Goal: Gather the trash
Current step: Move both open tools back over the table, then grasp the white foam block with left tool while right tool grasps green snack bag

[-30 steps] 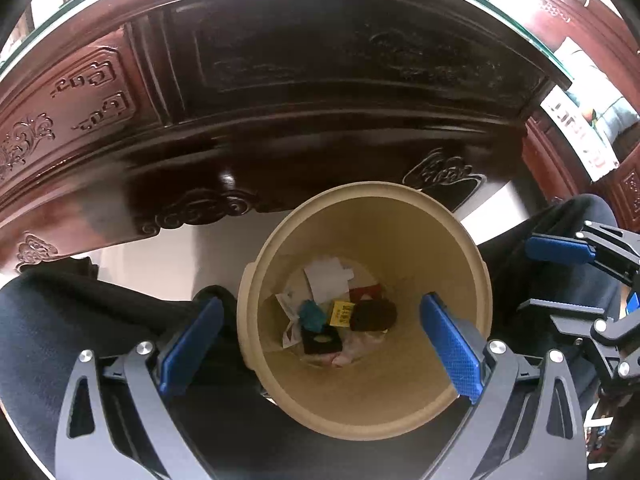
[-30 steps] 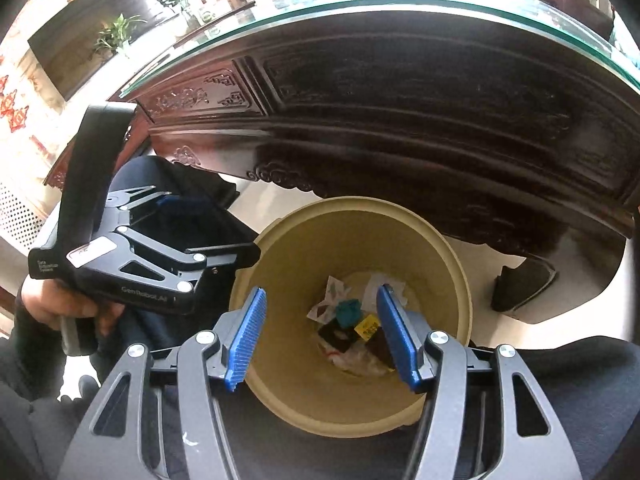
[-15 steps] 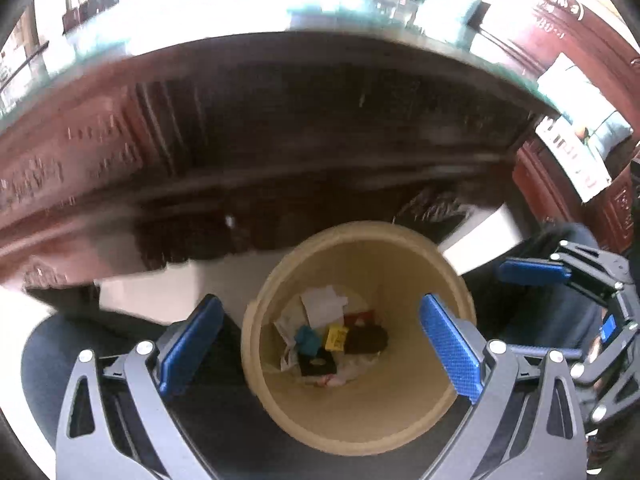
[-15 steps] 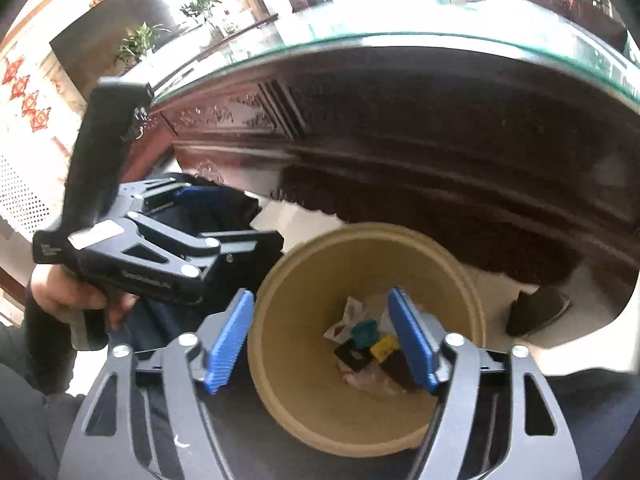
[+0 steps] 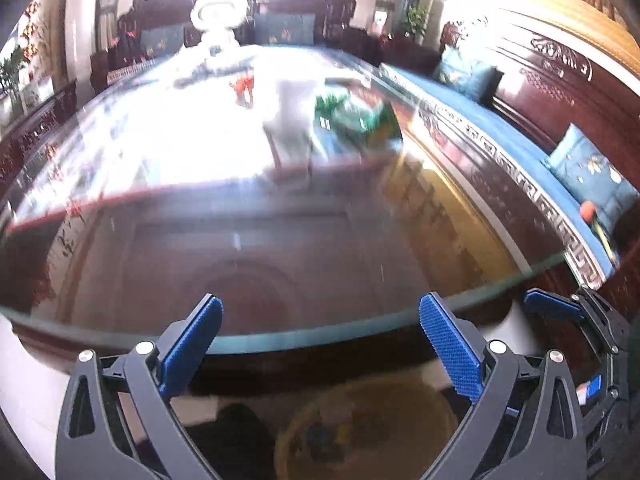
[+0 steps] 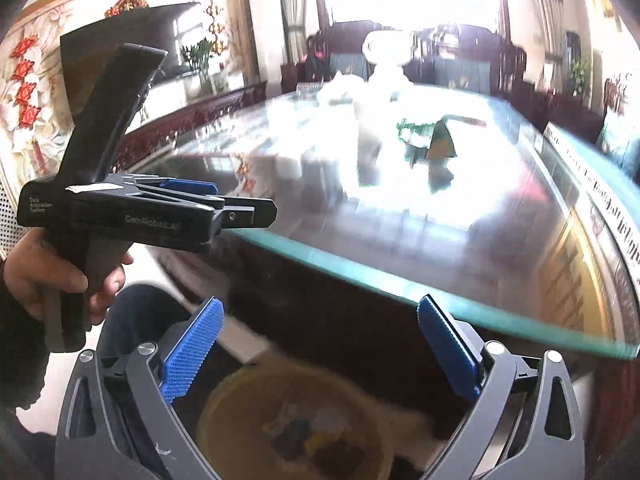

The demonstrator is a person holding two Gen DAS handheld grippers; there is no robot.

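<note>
right hand-held gripper [image 6: 318,346] jaws opening and empty, left hand-held gripper [image 5: 320,346] spread, blurred tan bin [image 6: 240,408] holding mixed scraps

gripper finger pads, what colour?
Blue, textured pads; clearest in the right wrist view.

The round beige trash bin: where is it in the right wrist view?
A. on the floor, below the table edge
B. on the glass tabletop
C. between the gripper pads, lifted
A: the round beige trash bin sits low, under the glass table edge, with litter inside it.
</note>
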